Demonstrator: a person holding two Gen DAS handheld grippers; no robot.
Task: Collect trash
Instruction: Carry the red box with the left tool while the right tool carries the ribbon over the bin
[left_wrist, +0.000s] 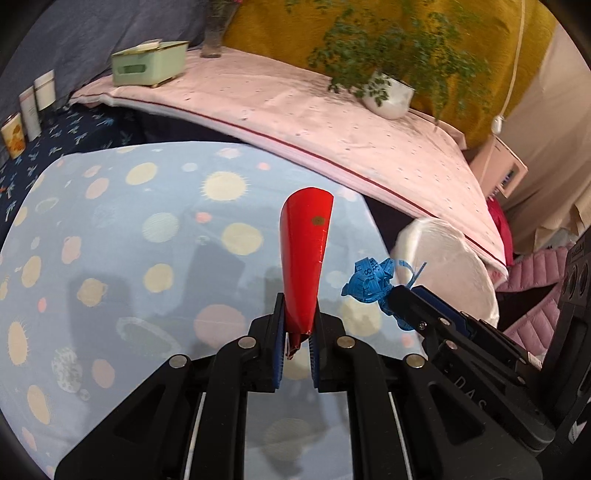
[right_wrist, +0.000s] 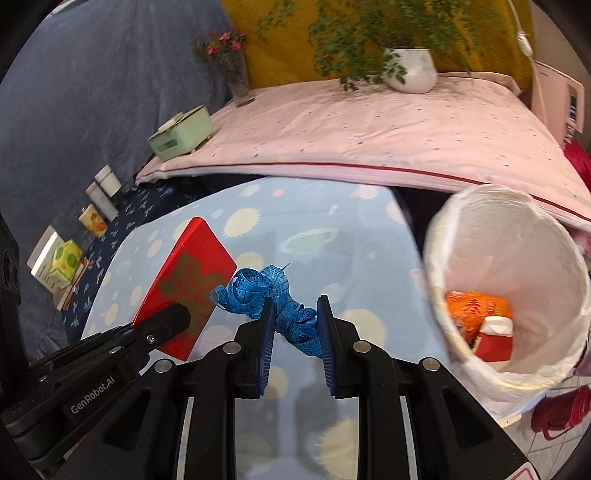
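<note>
My left gripper (left_wrist: 297, 325) is shut on a red envelope (left_wrist: 304, 254) and holds it upright above the light blue planet-print table cloth (left_wrist: 129, 258). It also shows in the right wrist view (right_wrist: 184, 291), held by the left gripper (right_wrist: 173, 317). My right gripper (right_wrist: 295, 314) is shut on a bunched blue measuring tape (right_wrist: 266, 291), which also shows in the left wrist view (left_wrist: 369, 282). A white-lined trash bin (right_wrist: 535, 240) stands at the right, holding an orange wrapper (right_wrist: 469, 310) and a red-and-white carton (right_wrist: 495, 339).
A pink-covered bed (right_wrist: 369, 129) runs behind the table, with a green box (right_wrist: 181, 133), a flower vase (right_wrist: 236, 77) and a potted plant (right_wrist: 410, 70). Boxes and cans (right_wrist: 92, 218) line the dark blue floor cloth at the left.
</note>
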